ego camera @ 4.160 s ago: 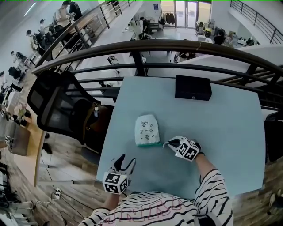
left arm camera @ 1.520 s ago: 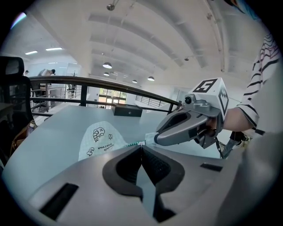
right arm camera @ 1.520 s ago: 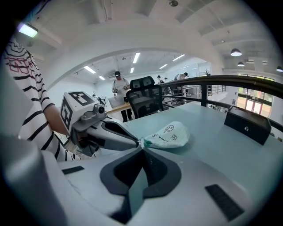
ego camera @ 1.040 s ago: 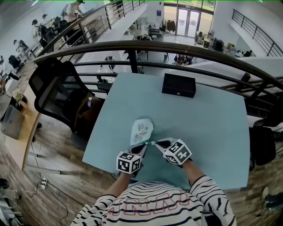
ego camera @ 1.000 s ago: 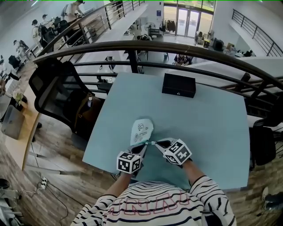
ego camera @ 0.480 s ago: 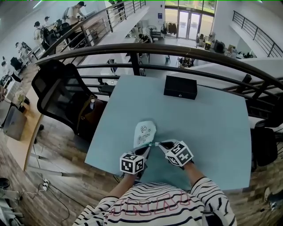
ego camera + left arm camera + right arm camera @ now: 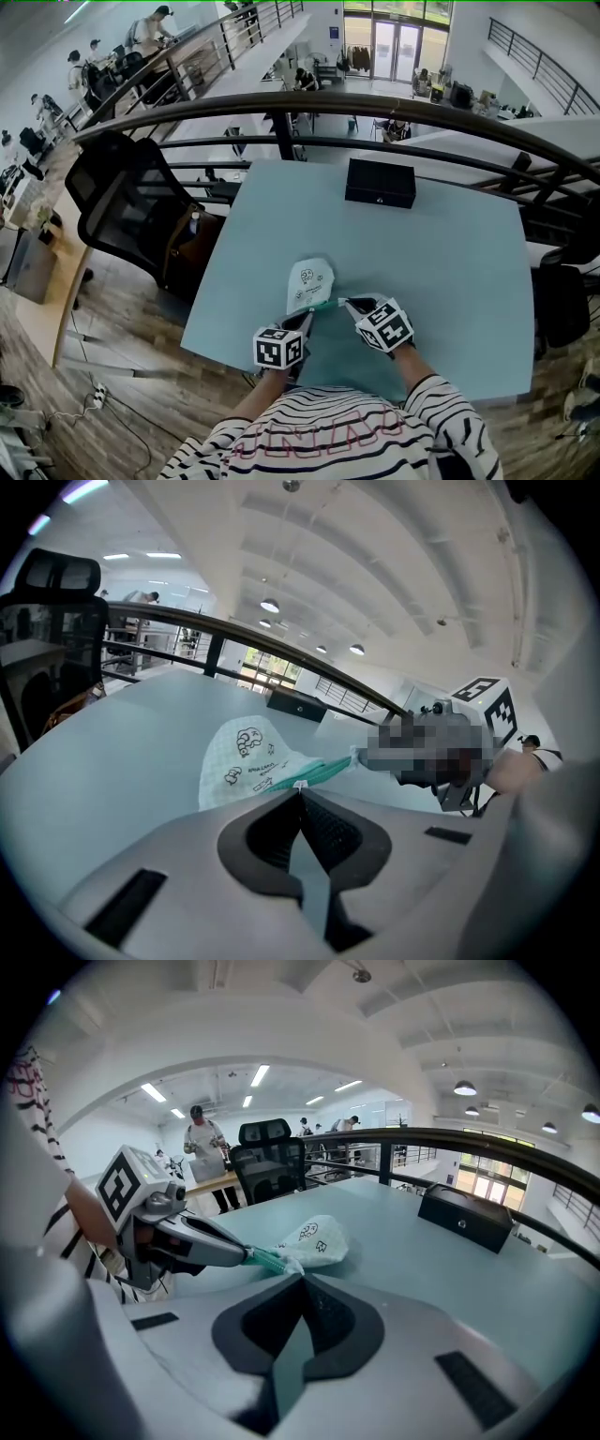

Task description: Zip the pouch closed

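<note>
A white pouch printed with small doodles lies flat on the pale blue table. Its green zip edge faces me. My left gripper is shut on the left end of that edge, with a small white tab at its tips. The right gripper is shut on the right end. The green strip runs taut between the two tips. In the right gripper view the left gripper pinches the strip beside the pouch. Whether the zip pull is in the grip stays unclear.
A black box stands at the table's far edge, in front of a dark railing. A black office chair sits left of the table. The table's near edge lies just behind both grippers. People stand far off at the left.
Four seconds ago the left gripper was open near the table's front edge; now it grips the pouch. Over the last second the green edge looks stretched slightly longer between the tips.
</note>
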The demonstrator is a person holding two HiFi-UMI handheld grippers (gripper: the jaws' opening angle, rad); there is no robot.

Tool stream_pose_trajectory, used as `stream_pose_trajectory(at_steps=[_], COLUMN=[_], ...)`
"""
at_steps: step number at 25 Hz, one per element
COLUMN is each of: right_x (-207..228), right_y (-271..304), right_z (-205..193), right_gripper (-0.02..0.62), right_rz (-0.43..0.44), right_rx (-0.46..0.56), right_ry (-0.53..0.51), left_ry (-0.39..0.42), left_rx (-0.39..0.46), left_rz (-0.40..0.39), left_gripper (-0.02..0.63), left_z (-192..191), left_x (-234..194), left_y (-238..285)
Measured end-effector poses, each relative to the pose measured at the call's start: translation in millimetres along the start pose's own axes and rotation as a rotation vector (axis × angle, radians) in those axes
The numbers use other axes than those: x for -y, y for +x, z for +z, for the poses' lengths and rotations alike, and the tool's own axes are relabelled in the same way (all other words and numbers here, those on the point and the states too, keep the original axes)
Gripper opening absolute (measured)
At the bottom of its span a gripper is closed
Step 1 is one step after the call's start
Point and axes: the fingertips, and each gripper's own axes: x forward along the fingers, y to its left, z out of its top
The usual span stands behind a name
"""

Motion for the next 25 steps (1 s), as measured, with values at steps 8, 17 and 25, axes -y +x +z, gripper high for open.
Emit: stream_pose_trajectory(at_steps=[8,17,25], right_x=[5.8,11.5,8.4], right_y=[0.1,4.8,9.9], right_z=[-9.8,-15.3,-18.7], right_gripper=[0.026,0.026,0.026], right_rz=[-0.010,-0.036,-0.025], right_rx=[-0.016,-0.025,-0.022], right_ry=[0.029,0.060,0.087], left_ry=[-0.033,-0.063,-0.031], left_rx=[0.001,0.019,0.015], left_rz=[0.063,0.136,0.164], left_gripper=[0.025,0.025,0.025], left_z=[-8.8,-5.9,0.8], left_x=[-19.6,-52.9,-70.4], left_y=[-8.2,-18.8,-23.3])
